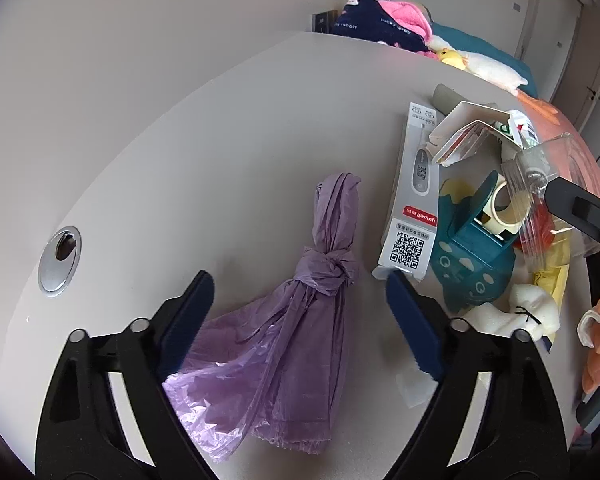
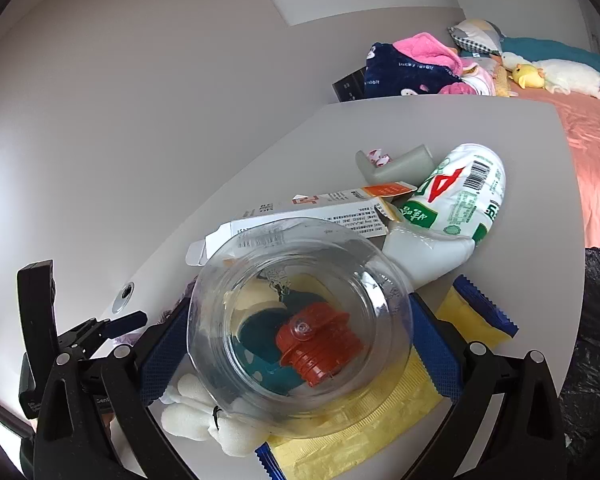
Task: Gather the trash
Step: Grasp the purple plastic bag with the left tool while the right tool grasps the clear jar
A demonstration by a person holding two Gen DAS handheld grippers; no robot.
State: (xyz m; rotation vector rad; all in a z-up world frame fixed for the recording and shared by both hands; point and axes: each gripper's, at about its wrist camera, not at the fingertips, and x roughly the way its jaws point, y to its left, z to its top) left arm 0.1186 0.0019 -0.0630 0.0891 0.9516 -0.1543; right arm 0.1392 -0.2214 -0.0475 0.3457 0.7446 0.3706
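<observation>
A knotted purple plastic bag [image 1: 296,320] lies on the grey table [image 1: 180,152] between the blue pads of my left gripper [image 1: 300,304], which is open and empty just above it. My right gripper [image 2: 300,332] is shut on a clear plastic bottle [image 2: 300,320] with a red cap [image 2: 316,350], seen bottom-first and held above the table. The bottle also shows at the right of the left wrist view [image 1: 536,168]. Trash lies nearby: a thermometer box [image 1: 414,196], a white carton [image 2: 300,216], a green-and-white pouch [image 2: 452,200], a yellow wrapper [image 2: 364,420].
A teal tape dispenser [image 1: 476,248] and white foam pieces [image 2: 204,420] sit among the trash. A metal cable grommet [image 1: 59,260] is set in the table at left. A black trash bag [image 2: 596,360] hangs off the table's right edge. A bed with plush toys [image 2: 548,72] lies beyond.
</observation>
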